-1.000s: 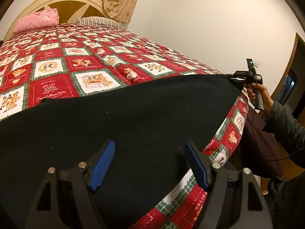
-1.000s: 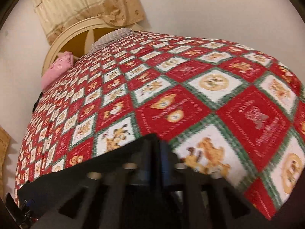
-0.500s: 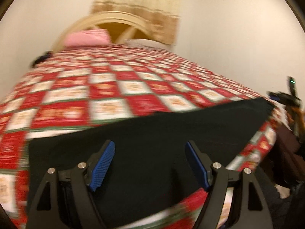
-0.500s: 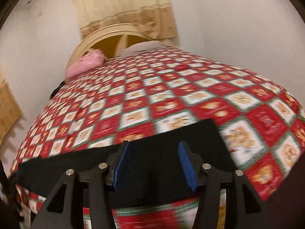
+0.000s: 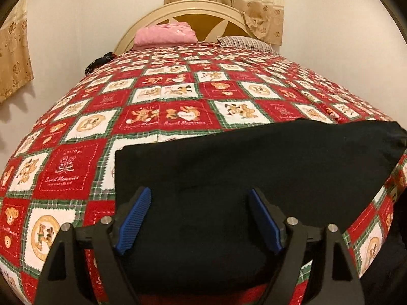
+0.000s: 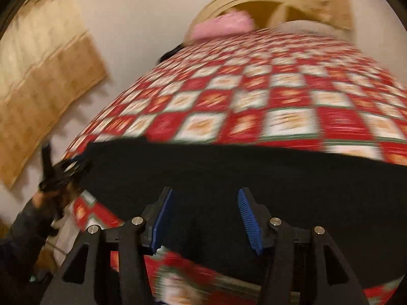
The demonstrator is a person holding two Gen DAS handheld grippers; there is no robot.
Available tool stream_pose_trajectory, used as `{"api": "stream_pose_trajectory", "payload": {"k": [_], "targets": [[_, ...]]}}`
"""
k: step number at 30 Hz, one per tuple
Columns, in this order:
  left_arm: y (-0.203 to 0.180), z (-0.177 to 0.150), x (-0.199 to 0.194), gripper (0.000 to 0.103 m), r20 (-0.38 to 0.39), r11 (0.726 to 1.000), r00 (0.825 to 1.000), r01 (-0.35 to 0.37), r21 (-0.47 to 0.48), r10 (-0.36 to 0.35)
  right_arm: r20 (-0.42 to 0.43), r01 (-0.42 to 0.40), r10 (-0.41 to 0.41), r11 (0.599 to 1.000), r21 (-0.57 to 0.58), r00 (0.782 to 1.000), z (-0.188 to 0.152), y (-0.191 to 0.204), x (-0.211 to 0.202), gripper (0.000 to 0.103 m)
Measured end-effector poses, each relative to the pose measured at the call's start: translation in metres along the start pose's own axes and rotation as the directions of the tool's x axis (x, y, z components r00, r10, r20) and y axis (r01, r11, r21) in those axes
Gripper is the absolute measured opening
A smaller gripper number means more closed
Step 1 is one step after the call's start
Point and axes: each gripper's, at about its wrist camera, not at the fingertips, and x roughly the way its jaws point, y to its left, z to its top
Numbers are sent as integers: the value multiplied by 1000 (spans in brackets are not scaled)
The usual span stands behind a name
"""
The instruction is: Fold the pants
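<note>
Black pants [image 5: 254, 165] lie folded in a long band along the near edge of the bed, over the red and white quilt [image 5: 178, 117]. My left gripper [image 5: 199, 191] hovers over their left end. Its jaws are opening, blue pads wide apart, with nothing pressed between them. In the blurred right wrist view the pants [image 6: 229, 167] stretch across the frame. My right gripper [image 6: 205, 190] is open above their middle, holding nothing. The left gripper [image 6: 63, 170] shows there at the pants' left end, in a person's hand.
A pink pillow [image 5: 165, 34] and a striped pillow [image 5: 244, 42] lie by the cream headboard [image 5: 198, 12]. A small dark object [image 5: 101, 59] sits at the bed's far left edge. Curtains [image 5: 15, 50] hang on the walls. The quilt [image 6: 279, 96] beyond the pants is bare.
The right gripper let go of the pants' corner, opened and swept left along the pants. The left wrist view swung left, so the pants' left end now shows.
</note>
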Motion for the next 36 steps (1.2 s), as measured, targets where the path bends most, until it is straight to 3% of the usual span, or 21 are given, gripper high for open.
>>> {"api": "stream_pose_trajectory", "payload": {"k": [3,6,7,10,12,14,20,24,30,36], "targets": [[6,-1,0,83,-3,1000,1000,1,15,-1,-76,-70,66,996,-53,995,-8,34,32,54],[7,-4,-1,83,6,1000,1000,8,29,-8,-173,-152,147,988,-15,974,-24,51,59,55],[7,-4,-1,83,6,999,1000,6,34,-6,-198,-155,148,988,-21,969,-32,58,67,55],[6,-4,-3,83,11,1000,1000,8,25,-8,-168,-93,69,986,-138,983,-43,76,63,55],[3,-2,-8,84,20,1000,1000,-13,23,13,-189,-118,94,986,-118,977,-40,72,60,55],[0,1,-16,84,27,999,999,-33,12,33,-196,-153,134,984,-87,971,-31,64,53,55],[-19,15,-44,97,141,999,989,47,-15,-44,-94,-138,130,987,-79,987,21,56,43,55],[-35,19,-31,97,118,994,988,105,1,-105,-86,-116,108,989,-90,990,52,55,62,55],[-63,14,-18,97,87,990,987,136,42,-139,-120,-120,114,992,-47,986,79,60,107,55],[-56,4,6,97,-19,988,988,151,-25,-152,-152,-195,212,974,117,966,103,57,153,53]]}}
